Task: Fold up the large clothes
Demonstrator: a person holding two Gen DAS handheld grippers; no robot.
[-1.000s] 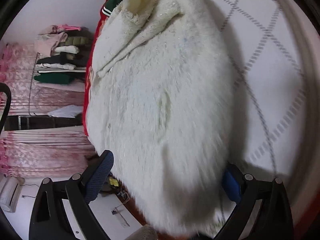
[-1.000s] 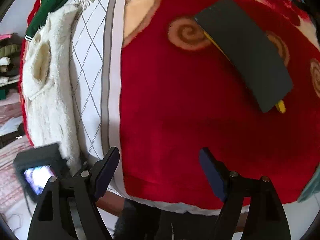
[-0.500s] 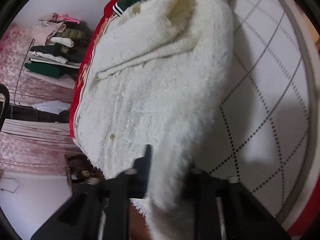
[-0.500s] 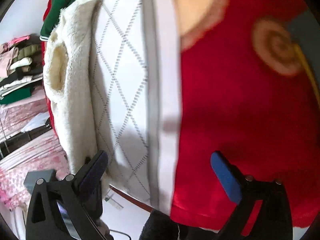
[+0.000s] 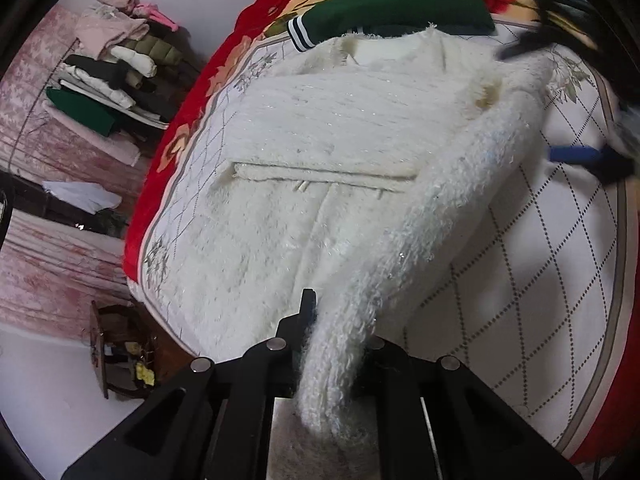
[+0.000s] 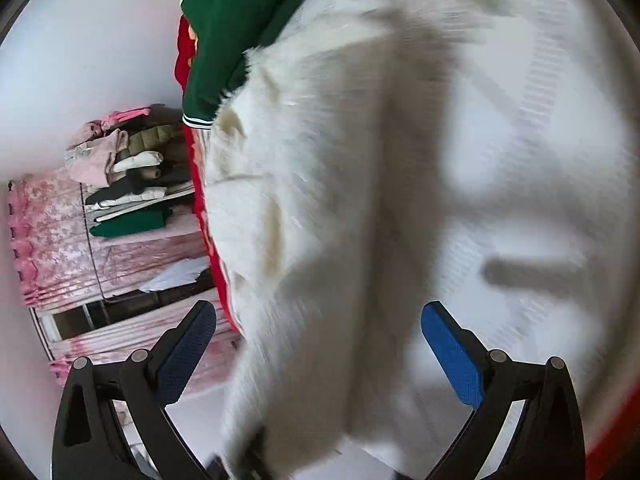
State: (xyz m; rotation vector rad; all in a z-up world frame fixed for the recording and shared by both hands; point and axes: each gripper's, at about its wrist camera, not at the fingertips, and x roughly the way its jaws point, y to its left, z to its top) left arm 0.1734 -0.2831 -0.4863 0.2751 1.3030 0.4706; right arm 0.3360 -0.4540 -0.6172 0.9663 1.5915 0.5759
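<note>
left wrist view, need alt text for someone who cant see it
The left gripper is shut on a sleeve of a fluffy white sweater spread on a quilted bed cover. A folded green garment lies beyond it.

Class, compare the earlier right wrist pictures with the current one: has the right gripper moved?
Yes. The right gripper has swung off the red blanket toward the white fluffy garment, which now fills its view.

One white sweater [image 5: 328, 184], one green garment [image 5: 396, 4], two tools.
</note>
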